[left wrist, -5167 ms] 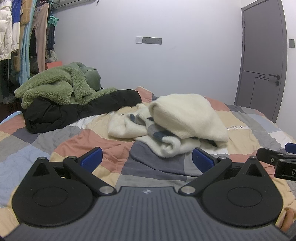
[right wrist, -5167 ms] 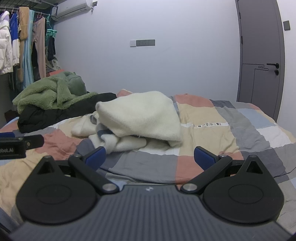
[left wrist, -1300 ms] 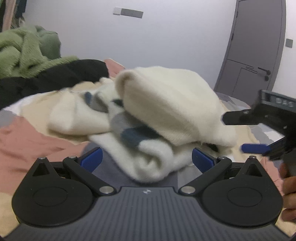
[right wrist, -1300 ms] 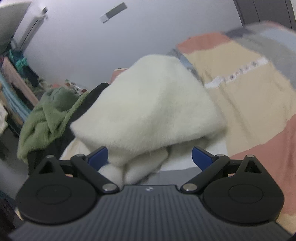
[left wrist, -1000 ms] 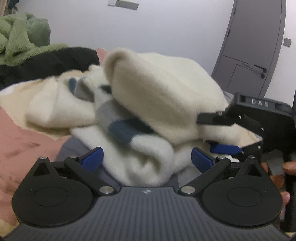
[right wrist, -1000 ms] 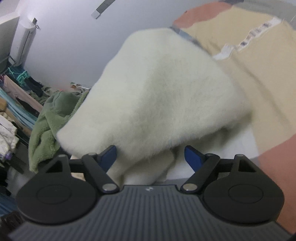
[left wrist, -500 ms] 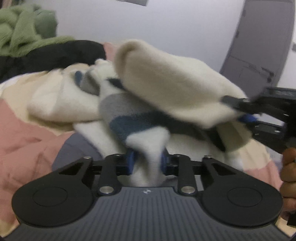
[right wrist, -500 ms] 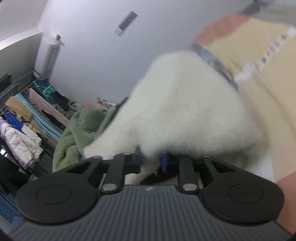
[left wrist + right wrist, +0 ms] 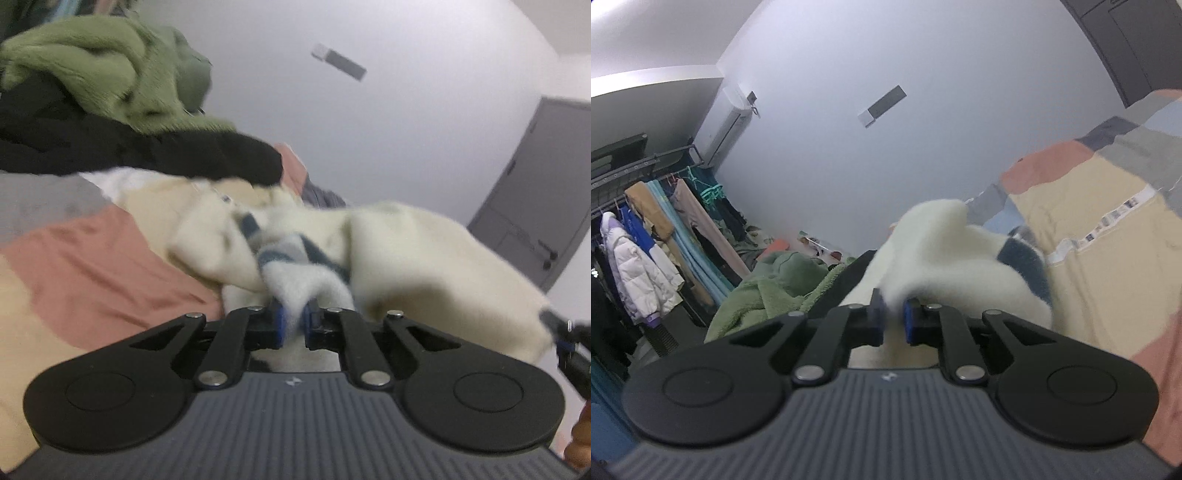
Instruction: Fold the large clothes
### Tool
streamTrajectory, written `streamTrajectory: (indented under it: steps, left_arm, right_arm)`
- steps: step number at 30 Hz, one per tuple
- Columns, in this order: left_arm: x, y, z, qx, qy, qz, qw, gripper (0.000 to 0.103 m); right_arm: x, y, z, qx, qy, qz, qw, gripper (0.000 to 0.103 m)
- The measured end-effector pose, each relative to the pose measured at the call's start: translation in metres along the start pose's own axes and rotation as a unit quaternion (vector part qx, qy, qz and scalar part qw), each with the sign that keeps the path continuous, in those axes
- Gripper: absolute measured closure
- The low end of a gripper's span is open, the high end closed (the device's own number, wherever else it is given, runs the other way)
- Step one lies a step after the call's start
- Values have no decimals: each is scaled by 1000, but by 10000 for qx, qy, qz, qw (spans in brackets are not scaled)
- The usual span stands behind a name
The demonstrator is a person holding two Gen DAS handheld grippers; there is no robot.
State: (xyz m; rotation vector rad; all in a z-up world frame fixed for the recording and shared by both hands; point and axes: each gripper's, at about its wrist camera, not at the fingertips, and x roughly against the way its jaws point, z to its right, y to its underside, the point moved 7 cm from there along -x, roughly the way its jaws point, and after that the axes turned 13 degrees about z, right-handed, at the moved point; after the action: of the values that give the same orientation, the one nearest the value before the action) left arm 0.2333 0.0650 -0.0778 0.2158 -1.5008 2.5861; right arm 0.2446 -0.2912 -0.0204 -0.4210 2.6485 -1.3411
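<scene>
— What is the left gripper [image 9: 293, 323] looking like?
— Matte black linkage arms, silver rivets, blue pads on the fingers [image 9: 277, 325], a ribbed grey body with two round black discs.
— And the right gripper [image 9: 894, 323]?
— It's showing the same build — a small logo is sitting on its ribbed housing.

Beyond the left claw [image 9: 293, 325], a pale grey wall [image 9: 406, 140] carries a long switch plate [image 9: 340, 62], tilted in the view. Off to that claw's right stands a dark grey door [image 9: 543, 206] with a black handle [image 9: 546, 254]. The bed [image 9: 96, 266] below and to its left wears a patchwork cover in salmon, beige and grey blocks. Up and to the left of the right claw [image 9: 894, 321], a white air conditioner [image 9: 727, 122] sits high on the wall beside the ceiling's edge. Below it a dark rail [image 9: 639, 166] holds hanging clothes, among them a white puffer jacket [image 9: 639, 273] and light blue garments [image 9: 676, 236]. Light is soft and even.
</scene>
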Motion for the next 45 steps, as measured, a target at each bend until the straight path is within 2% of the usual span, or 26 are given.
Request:
streamTrajectory:
  steps: [5, 9, 12, 16, 18, 21, 25, 27, 30, 32, 33, 35, 40, 43, 45]
  left_arm:
    - [39, -40, -30, 392, -286, 473, 9977, 92]
    - [53, -61, -56, 401, -638, 775, 9941, 92]
    - [51, -61, -75, 388, -967, 706, 9920, 92]
    - [28, -42, -99, 120, -1548, 368, 9872, 92]
    - [20, -32, -110, 122, -1768, 189, 9840, 92]
    - [8, -21, -124, 166, -1928, 37, 9811, 91]
    - [1, -19, -127, 175, -1941, 33, 9808, 91]
    - [7, -20, -124, 164, -1947, 15, 9807, 84]
    - [18, -26, -119, 189, -2005, 87, 9795, 69]
    - [32, -33, -113, 255, -2087, 228, 9774, 40]
    - [42, -38, -108, 231, -2122, 354, 9763, 37]
    - [55, -45, -94, 304, -1868, 490, 9807, 36]
    - [76, -44, -54, 313, -1297, 530, 9896, 33]
    - [74, -25, -29, 540, -714, 239, 9957, 32]
    - [66, -1, -14, 824, -339, -176, 9959, 32]
  right_arm:
    - [34, -7, -6, 103, 21, 45, 9999, 90]
    - [61, 0, 6, 33, 192, -113, 9997, 90]
    - [68, 16, 26, -126, 598, -522, 9968, 90]
    - [55, 42, 53, -586, 1060, -1161, 9858, 90]
    - [47, 55, 60, -486, 1308, -1406, 9802, 90]
    - [40, 68, 67, -221, 1635, -1645, 9725, 90]
    - [35, 76, 75, -265, 1815, -1755, 9672, 88]
    - [36, 76, 76, -330, 1815, -1739, 9673, 88]
    - [44, 75, 76, -364, 1772, -1703, 9686, 88]
    - [47, 72, 72, -404, 1732, -1667, 9698, 88]
    - [48, 71, 72, -431, 1708, -1646, 9705, 88]
    - [49, 69, 71, -496, 1665, -1606, 9716, 88]
    - [52, 66, 66, -500, 1577, -1557, 9738, 88]
    - [53, 64, 64, -549, 1533, -1522, 9748, 88]
    - [54, 64, 63, -585, 1509, -1501, 9753, 88]
